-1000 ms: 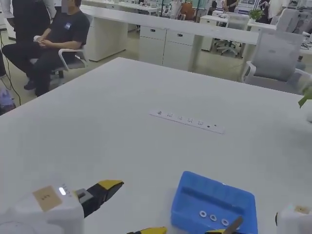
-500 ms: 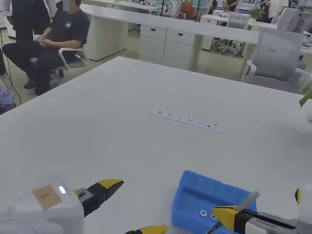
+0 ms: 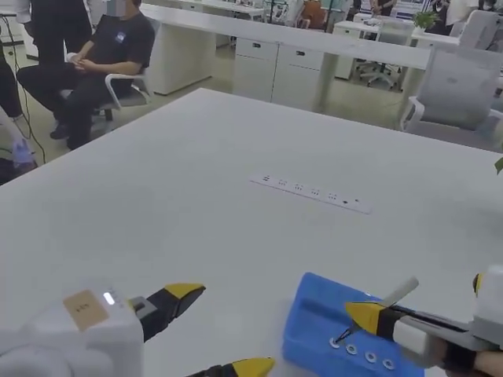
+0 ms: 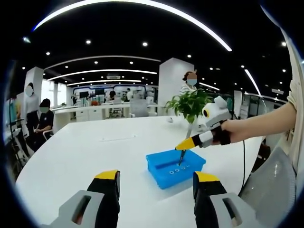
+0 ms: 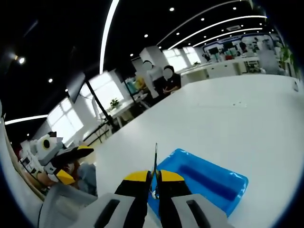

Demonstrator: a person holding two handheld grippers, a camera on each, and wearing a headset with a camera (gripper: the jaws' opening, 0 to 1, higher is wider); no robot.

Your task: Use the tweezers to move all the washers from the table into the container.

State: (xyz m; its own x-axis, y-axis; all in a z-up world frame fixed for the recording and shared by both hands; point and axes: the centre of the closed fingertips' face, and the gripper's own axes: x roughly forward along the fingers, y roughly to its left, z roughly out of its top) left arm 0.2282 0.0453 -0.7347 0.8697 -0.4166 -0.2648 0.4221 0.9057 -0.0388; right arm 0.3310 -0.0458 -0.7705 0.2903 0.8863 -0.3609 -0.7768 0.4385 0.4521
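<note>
Closest to me, the left gripper (image 3: 224,330) hovers over the white table (image 3: 196,196) with its yellow-tipped jaws spread wide and nothing between them; its own view confirms that (image 4: 156,176). Just past it, the right gripper (image 3: 363,316) has its jaws pinched tight on the thin metal tweezers (image 3: 402,290), and from its own camera I see the blades running straight out between the tips (image 5: 155,156). The tweezer points are down inside the shallow blue plastic container (image 3: 310,289), right among the small silver ring washers (image 3: 370,356). I count three or four in a row on the floor. Whether one sits between the points, I can't tell. So I'd call this the drop-off stage, with several washers already delivered. How many remain on the table, I can't judge from here. Farther out lies a white power strip (image 3: 310,192).
</note>
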